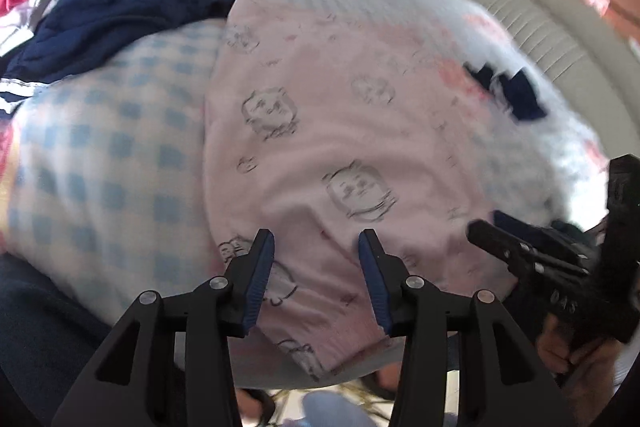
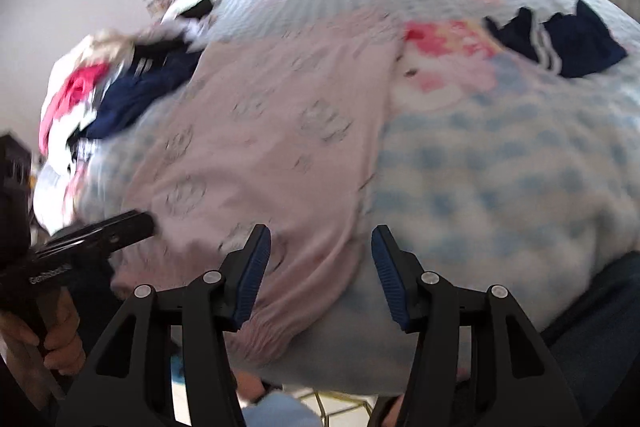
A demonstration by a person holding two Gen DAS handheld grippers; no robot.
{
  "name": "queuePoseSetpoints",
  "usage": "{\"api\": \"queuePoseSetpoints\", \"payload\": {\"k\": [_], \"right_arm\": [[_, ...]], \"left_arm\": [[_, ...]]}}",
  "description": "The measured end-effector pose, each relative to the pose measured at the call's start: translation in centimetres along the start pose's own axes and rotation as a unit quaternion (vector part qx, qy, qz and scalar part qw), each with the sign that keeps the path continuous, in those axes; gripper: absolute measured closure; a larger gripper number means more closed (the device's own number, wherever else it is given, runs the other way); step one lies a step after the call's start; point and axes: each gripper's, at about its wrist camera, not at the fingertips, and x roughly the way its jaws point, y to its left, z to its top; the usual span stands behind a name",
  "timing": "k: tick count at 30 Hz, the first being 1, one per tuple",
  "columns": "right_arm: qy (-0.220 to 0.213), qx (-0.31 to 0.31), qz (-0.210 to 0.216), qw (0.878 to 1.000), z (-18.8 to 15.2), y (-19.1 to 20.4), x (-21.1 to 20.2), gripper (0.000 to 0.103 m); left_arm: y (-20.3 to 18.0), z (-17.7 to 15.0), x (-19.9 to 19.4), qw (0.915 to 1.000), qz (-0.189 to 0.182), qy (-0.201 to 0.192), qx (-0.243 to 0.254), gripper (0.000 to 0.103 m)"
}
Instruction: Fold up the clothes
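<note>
Pink garment (image 1: 332,155): pale pink, printed with grey cartoon faces, spread flat on the bed and reaching its near edge; a gathered hem shows at that edge in the right wrist view (image 2: 256,163).

Left gripper (image 1: 316,279): jaws spread, empty, over the near end of the pink garment; blue pads (image 1: 256,279) clear of the cloth. From the right wrist camera it appears at the left border (image 2: 120,227), held in a hand (image 2: 60,331); jaw state there cannot be told.

Right gripper (image 2: 320,271): jaws spread, empty, over the garment's right edge where it meets the cover. From the left wrist camera it shows at the right border (image 1: 516,247).

Bed cover (image 1: 100,155): white with blue checks and pink prints, under the garment on both sides.

Navy garment (image 1: 120,11): dark blue with white stripes, at the left edge of the bed, touching the pink garment's far corner.

Clothes pile (image 2: 92,83): red, white and beige items, beyond the navy garment.

Small navy piece (image 2: 560,39): striped, toward the far right of the bed, apart from the pink garment.
</note>
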Motion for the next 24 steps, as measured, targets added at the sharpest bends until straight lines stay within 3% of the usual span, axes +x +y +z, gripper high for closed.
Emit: {"api": "queuePoseSetpoints", "payload": {"k": [3,6,11,16,18,21,23,24], "right_arm": [[0.022,0.001,-0.02,1.0,-0.8,-0.3,0.5,0.051],[0.008,0.034,-0.025,0.999,-1.0,-1.8,-0.7,0.051],[-0.022,0.033,-0.002,0.999,-1.0,-1.3,-2.2,0.05],[0.018,0.008,-0.038,0.999,-1.7,-0.3,-0.5,0.05],[0.016,0.016,-0.045,0.999,-1.8,-0.6,-0.8,0.05],[0.01,0.014,-0.049,0.999,-1.9,-0.3,-1.1,0.05],[0.011,0.009,-0.039,0.999,-2.1,0.2,-1.0,0.049],[0.011,0.006,-0.034,0.999,-2.2,0.5,-1.0,0.049]], "left_arm": [[1.7,-0.2,-0.7,0.9991,0.003,-0.005,-0.042,0.059],[2.9,-0.6,-1.8,0.9971,0.005,-0.021,-0.073,0.059],[1.6,-1.5,-2.6,0.9975,-0.039,-0.034,-0.048,0.058],[2.9,-1.8,-1.3,0.9968,0.008,-0.003,-0.08,0.058],[3.7,-1.7,-1.8,0.995,0.002,-0.011,-0.099,0.058],[3.1,-1.8,-2.4,0.9954,-0.024,-0.029,-0.088,0.058],[1.8,-2.1,-2.1,0.9965,-0.045,-0.022,-0.067,0.056],[1.4,-2.2,-1.7,0.9977,-0.037,-0.013,-0.056,0.056]]}}
